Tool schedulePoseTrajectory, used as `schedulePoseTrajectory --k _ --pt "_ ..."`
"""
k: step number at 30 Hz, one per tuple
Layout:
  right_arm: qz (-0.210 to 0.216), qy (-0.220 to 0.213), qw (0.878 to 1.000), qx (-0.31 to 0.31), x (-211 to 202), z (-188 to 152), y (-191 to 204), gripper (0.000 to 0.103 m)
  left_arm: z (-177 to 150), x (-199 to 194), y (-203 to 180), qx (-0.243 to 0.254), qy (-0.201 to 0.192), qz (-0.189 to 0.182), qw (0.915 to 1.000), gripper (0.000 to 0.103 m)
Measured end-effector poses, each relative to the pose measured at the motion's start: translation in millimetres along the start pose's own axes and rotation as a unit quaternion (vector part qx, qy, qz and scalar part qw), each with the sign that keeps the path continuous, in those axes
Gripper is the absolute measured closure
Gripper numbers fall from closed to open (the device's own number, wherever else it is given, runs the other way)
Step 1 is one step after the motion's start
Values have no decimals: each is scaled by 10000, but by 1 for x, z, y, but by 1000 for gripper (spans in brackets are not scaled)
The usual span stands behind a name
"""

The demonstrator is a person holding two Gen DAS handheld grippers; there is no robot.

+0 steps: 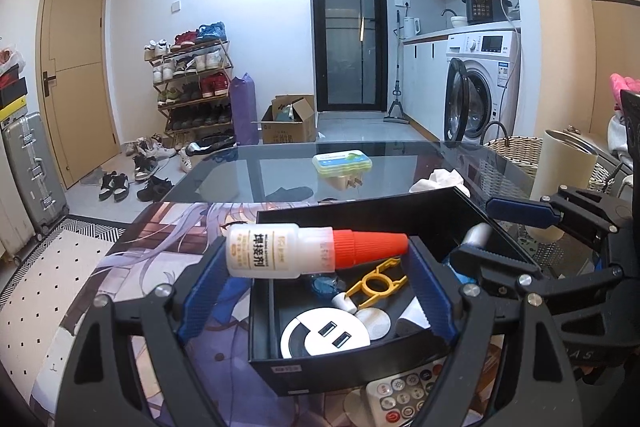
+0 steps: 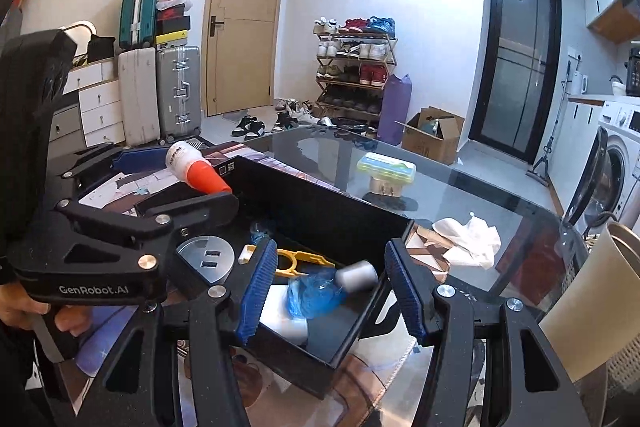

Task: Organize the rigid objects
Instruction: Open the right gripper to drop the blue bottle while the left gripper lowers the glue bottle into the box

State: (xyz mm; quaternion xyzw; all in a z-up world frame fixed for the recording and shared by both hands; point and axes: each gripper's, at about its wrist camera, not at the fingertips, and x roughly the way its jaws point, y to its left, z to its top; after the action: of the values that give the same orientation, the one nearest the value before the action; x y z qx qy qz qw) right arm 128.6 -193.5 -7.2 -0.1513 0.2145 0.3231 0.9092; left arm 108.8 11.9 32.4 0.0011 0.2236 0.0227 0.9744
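Item: glue bottle, white with orange cap, lying crosswise, clamped in my left tool above the black box on the worktop. My right tool spread wide, holding nothing, over the box's far corner.

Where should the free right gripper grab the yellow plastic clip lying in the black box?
Take the yellow clip by its straight handle end, coming straight down from above. It lies flat on the black box floor; its ring end sits behind the right gripper finger.
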Motion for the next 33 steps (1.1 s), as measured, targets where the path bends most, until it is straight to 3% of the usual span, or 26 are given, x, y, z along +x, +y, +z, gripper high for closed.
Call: schedulePoseTrajectory --k 3,5,8,18,23,24,26,33 --pt "-83 -19 10000 -13 -4 -2 1 31 -1 -1 1 17 -12 1 10000 18" --pt "-131 -58 9999 22 -6 -2 -2 16 -1 0 1 28 -15 2 10000 18" --pt "-225 -58 9997 71 -9 -2 -5 8 -1 0 0 41 -6 14 10000 18" --pt "-314 -26 9994 106 -11 -1 -8 6 -2 0 1 33 19 61 10000 17" --pt "-353 -56 9993 140 -13 1 -10 5 -2 -1 -1 62 -9 -15 10000 11" --pt "-349 -67 9992 154 -13 1 -10 3 -2 -1 0 62 -10 -22 10000 6" --pt "-319 -128 9992 191 -16 2 -11 0 -2 -2 1 9 -11 30 10000 0" --pt "-233 -116 9992 300 -17 2 -15 0 -2 -13 22 -415 180 -70 9990 0"
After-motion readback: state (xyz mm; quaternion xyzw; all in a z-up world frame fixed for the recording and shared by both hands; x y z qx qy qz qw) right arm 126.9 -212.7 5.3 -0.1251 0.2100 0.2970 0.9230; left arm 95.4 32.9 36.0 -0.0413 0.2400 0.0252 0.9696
